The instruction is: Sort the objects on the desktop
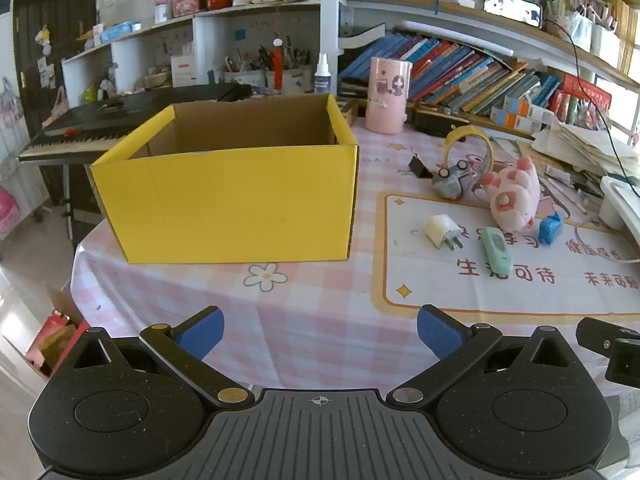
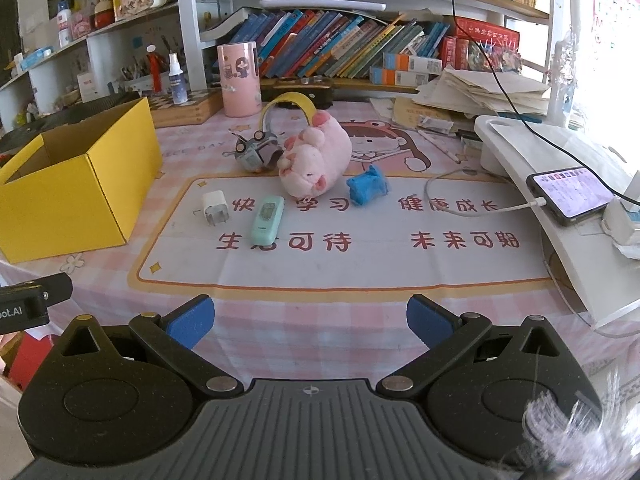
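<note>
The left tool point(image 1: 320, 330) is held low over the near edge of the tabletop point(image 1: 320, 300), level and pointed straight ahead, its blue pads point(image 1: 202, 330) spread wide apart with nothing between them. The yellow box point(image 1: 236, 208) is seen at 12 o'clock from it — open at the top, its inside brown and no contents visible from this angle.

The right tool point(image 2: 310, 320) is held in the same low, level pose beside the left one, its blue pads point(image 2: 192, 320) likewise set well apart and holding nothing. A black part of the left tool is seen at its 9 o'clock edge.

From the right wrist view the loose things are grouped on the printed mat point(image 2: 360, 256) at about 12 o'clock. The white plug point(image 2: 215, 207) lies nearest the box, at 11 o'clock, with the mint-green device point(image 2: 267, 218) just beside it. Behind these a pink plush pig point(image 2: 314, 160) lies on its side, touching a small grey toy point(image 2: 256, 152); a yellow tape roll point(image 2: 288, 110) stands on edge behind both. A blue toy point(image 2: 367, 185) sits just right of the pig. A pink cylinder point(image 2: 239, 80) stands upright further back — near the bookshelf point(image 2: 340, 44). At 2 o'clock a phone point(image 2: 570, 196) rests on a white stand point(image 2: 560, 240), its cable attached
</note>
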